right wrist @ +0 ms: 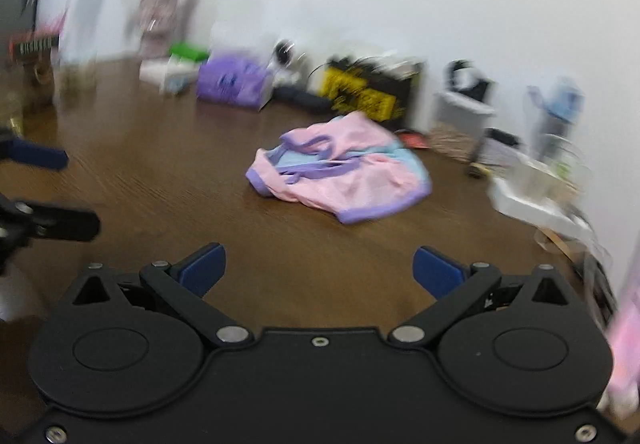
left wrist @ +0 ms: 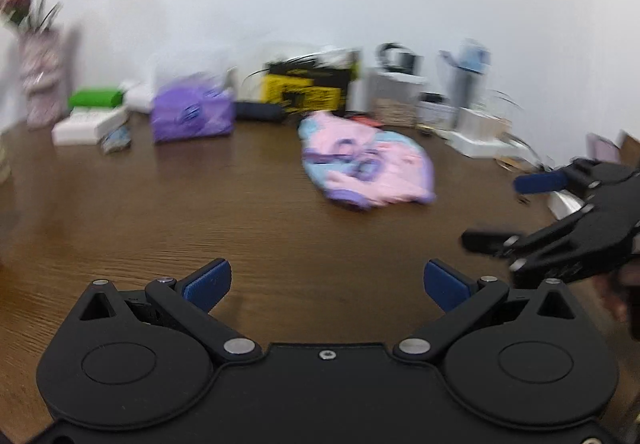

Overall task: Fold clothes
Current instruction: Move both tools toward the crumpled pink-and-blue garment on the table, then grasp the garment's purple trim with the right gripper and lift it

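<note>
A small pink garment (left wrist: pixel 368 160) with purple trim and a light blue part lies crumpled on the brown wooden table (left wrist: pixel 200 204), toward the back. It also shows in the right wrist view (right wrist: pixel 344 172). My left gripper (left wrist: pixel 327 284) is open and empty, above the table well short of the garment. My right gripper (right wrist: pixel 319 272) is open and empty too, also short of the garment. The right gripper shows at the right edge of the left wrist view (left wrist: pixel 496 210). The left gripper shows at the left edge of the right wrist view (right wrist: pixel 76 192).
Clutter lines the wall: a flower vase (left wrist: pixel 40 84), a purple packet (left wrist: pixel 192 112), a yellow and black box (left wrist: pixel 308 88), white boxes (left wrist: pixel 86 124), a green item (left wrist: pixel 94 97) and containers (left wrist: pixel 464 84). More pink cloth (right wrist: pixel 624 348) shows at the right edge.
</note>
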Action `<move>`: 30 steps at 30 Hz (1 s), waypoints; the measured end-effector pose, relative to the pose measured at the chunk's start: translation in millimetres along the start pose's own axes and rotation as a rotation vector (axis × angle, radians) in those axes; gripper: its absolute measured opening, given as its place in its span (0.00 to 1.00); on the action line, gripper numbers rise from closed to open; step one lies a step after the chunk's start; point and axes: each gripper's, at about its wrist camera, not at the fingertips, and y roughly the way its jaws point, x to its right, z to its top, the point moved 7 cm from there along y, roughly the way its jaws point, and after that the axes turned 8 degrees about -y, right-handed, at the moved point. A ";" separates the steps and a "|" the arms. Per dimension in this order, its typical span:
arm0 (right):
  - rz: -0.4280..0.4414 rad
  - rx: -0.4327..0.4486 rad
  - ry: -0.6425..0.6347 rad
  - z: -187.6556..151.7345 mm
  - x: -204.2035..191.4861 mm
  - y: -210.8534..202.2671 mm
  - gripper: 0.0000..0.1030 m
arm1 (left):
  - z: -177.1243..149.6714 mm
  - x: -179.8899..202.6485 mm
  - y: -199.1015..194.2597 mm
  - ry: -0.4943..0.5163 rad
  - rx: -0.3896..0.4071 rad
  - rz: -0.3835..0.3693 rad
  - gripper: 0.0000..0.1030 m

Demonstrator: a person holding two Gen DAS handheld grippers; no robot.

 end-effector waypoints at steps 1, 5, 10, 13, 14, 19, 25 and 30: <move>0.027 -0.015 -0.030 10.5 -1.7 22.4 0.96 | 4.5 -8.3 5.0 -0.021 -0.005 0.016 1.00; 0.123 -0.073 -0.065 41.7 -4.6 92.6 0.54 | 16.8 -33.8 19.4 -0.013 -0.002 0.083 1.00; 0.173 -0.087 0.008 53.5 4.2 122.5 0.07 | 23.5 -33.3 43.0 0.076 -0.032 0.066 1.00; 0.151 -0.030 0.042 69.1 21.5 107.6 0.07 | 28.5 -24.8 53.7 0.133 -0.025 0.050 1.00; 0.128 0.007 0.049 79.1 29.5 94.7 0.07 | 33.0 -19.8 59.0 0.149 -0.017 0.045 1.00; 0.091 0.198 0.110 131.2 59.8 9.6 0.07 | 61.2 24.6 68.1 0.123 0.046 -0.100 1.00; 0.138 0.321 0.148 156.2 64.0 -75.3 0.07 | 63.8 81.9 62.8 0.134 0.061 -0.264 0.98; 0.081 0.328 0.117 148.0 71.5 -111.2 0.07 | 52.9 73.9 44.4 0.086 0.032 -0.350 0.20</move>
